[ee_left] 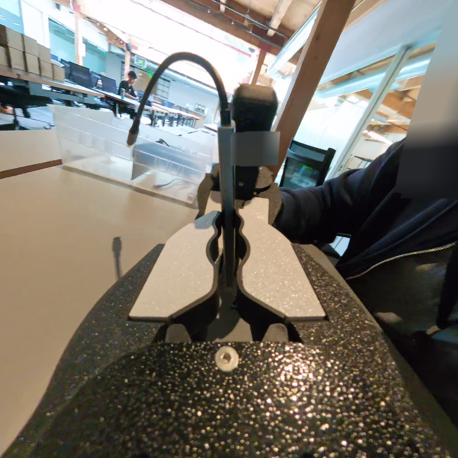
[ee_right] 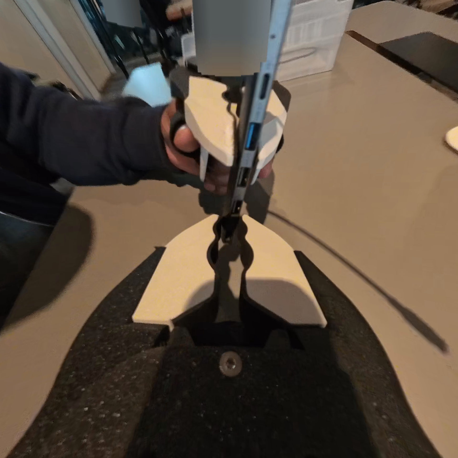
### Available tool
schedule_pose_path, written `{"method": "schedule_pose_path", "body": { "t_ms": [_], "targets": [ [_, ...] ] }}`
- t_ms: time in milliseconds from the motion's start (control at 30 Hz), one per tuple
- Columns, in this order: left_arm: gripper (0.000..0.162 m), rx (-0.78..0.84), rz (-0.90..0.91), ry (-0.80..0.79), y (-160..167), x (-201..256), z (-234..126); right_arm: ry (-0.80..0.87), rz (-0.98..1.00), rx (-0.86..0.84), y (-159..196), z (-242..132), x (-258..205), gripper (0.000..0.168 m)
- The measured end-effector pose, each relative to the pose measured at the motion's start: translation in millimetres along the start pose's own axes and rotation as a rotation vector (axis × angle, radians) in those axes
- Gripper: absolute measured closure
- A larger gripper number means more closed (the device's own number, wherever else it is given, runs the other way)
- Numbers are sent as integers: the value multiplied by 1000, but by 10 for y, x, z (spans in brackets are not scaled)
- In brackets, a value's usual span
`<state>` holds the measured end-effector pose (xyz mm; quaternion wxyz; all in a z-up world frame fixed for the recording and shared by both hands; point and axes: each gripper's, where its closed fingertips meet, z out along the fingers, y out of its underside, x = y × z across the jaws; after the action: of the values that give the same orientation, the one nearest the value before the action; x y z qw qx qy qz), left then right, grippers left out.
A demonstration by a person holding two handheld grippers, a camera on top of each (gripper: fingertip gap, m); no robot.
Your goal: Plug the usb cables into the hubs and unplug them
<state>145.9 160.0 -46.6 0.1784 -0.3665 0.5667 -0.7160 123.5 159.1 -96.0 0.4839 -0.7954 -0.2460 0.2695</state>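
Left wrist view shows the left gripper (ee_left: 228, 223) with its pale fingers (ee_left: 188, 267) closed edge-on around a slim grey metal USB hub (ee_left: 226, 173) that stands upright in the middle of the frame. A short black cable (ee_left: 178, 59) arches from the hub's top toward the upper left, its plug end hanging free in the air. Behind the hub sits the other tool, held by a person in a dark sleeve (ee_left: 347, 208) at the right. A clear plastic bin (ee_left: 99, 138) rests on the beige table (ee_left: 74, 223) at centre left.

In the right wrist view, the right gripper (ee_right: 229, 223) is clamped on a small black USB plug (ee_right: 228, 229) at frame centre, its tip right at the lowest port of the hub (ee_right: 252, 138); whether it is seated I cannot tell. A thin dark cable (ee_right: 347, 262) trails across the table (ee_right: 371, 173) toward the lower right.
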Motion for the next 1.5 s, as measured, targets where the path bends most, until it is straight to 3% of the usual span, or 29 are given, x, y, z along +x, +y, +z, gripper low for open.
{"method": "schedule_pose_path", "body": {
  "t_ms": [133, 233, 400, 567, 933, 1033, 1233, 1367, 1500],
  "targets": [
    [153, 59, -8, -75, -113, -133, -116, 88, -294, -161, 109, -165, 34, 151],
    [153, 87, -16, -115, -176, -213, -204, 38, -480, -289, 214, -264, -132, 148],
    [153, 107, -16, -155, -230, -268, -274, -155, -633, -440, 370, -131, -580, 140],
    [153, 115, -5, -175, -287, -273, -330, -203, -756, -693, 619, 104, -595, 128],
    [152, 132, -14, -169, -352, -239, -344, -324, -711, -700, 726, 301, -642, 140],
    [153, 132, -16, -170, -350, -244, -348, -351, -676, -709, 750, 318, -678, 158],
    [153, 122, -15, -148, -327, -226, -348, -238, -648, -666, 720, 328, -562, 161],
    [153, 53, -4, -93, -233, -153, -294, -157, -478, -561, 602, 183, -423, 162],
    [153, -73, 32, -31, -93, -41, -243, -145, -167, -317, 237, -90, -277, 162]
  ]
}}
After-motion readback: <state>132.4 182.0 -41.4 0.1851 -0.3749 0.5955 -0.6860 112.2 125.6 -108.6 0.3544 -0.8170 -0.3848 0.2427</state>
